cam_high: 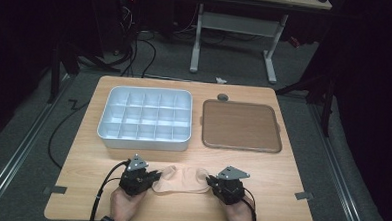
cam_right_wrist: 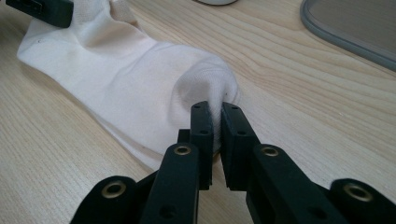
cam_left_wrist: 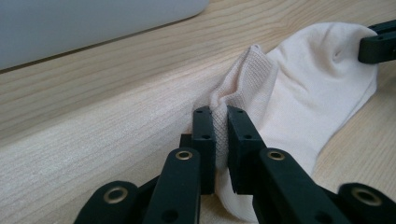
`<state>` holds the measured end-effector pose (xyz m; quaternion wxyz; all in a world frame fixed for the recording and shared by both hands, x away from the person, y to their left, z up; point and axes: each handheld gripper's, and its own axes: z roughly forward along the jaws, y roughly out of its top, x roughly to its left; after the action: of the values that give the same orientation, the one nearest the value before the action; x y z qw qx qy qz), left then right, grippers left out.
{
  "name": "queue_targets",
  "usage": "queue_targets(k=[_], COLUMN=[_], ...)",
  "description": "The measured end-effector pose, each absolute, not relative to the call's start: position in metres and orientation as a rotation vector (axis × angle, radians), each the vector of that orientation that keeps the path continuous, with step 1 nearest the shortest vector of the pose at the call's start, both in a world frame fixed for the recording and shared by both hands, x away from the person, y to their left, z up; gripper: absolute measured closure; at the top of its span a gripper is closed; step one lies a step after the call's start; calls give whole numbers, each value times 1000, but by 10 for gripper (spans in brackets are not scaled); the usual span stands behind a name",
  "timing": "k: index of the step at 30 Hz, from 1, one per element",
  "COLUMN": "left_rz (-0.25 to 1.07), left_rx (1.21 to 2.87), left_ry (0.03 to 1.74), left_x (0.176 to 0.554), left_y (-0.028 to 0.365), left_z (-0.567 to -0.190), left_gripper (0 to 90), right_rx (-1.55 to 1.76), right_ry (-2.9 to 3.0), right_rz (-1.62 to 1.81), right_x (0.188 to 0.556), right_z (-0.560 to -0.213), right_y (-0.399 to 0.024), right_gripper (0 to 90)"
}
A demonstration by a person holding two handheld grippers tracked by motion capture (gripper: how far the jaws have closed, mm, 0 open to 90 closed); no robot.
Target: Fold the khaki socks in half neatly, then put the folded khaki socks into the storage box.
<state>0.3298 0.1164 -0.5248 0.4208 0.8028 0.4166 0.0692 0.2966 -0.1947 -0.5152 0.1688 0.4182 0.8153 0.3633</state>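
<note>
A cream sock (cam_high: 182, 180) lies flat on the wooden table near its front edge, between the two hands. My left gripper (cam_high: 158, 177) is shut on the sock's ribbed cuff end (cam_left_wrist: 243, 88), the fabric bunched between its black jaws (cam_left_wrist: 221, 116). My right gripper (cam_high: 209, 181) is shut on the opposite end, the toe (cam_right_wrist: 210, 79), which puckers up between its jaws (cam_right_wrist: 217, 112). In the left gripper view the other gripper's black tip (cam_left_wrist: 379, 43) shows at the far end of the sock; in the right gripper view the left one's tip (cam_right_wrist: 42, 10) shows at the top left.
A white divided organiser tray (cam_high: 145, 137) with several empty compartments stands behind the sock at the left. A brown flat tray with a grey rim (cam_high: 241, 126) lies at the right. A small dark round thing (cam_high: 222, 97) sits at the table's far edge.
</note>
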Motion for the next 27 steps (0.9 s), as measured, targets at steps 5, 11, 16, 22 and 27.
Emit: queue_targets(k=[5,11,16,22,27], left_rz=[165,166,171,167,137], left_rx=[2020,2041,2045,2038,1986], left_ry=[1045,1052,1057,1070,1073], left_x=[331,333,334,336,334], left_y=[114,114,114,118,125], left_z=[-527,-529,-530,-529,-525], left_gripper=[831,825,818,745,614], right_rx=[1205,1220,1219,1238,1284], right_ry=[2320,2325,2334,2332,2259], right_rz=[1021,1017,1023,1049,1094], right_x=[297,298,299,300,297], right_z=[-517,-519,-522,-523,-516], right_y=[-197,-199,-197,-197,-200], right_gripper=[843,840,835,746,680])
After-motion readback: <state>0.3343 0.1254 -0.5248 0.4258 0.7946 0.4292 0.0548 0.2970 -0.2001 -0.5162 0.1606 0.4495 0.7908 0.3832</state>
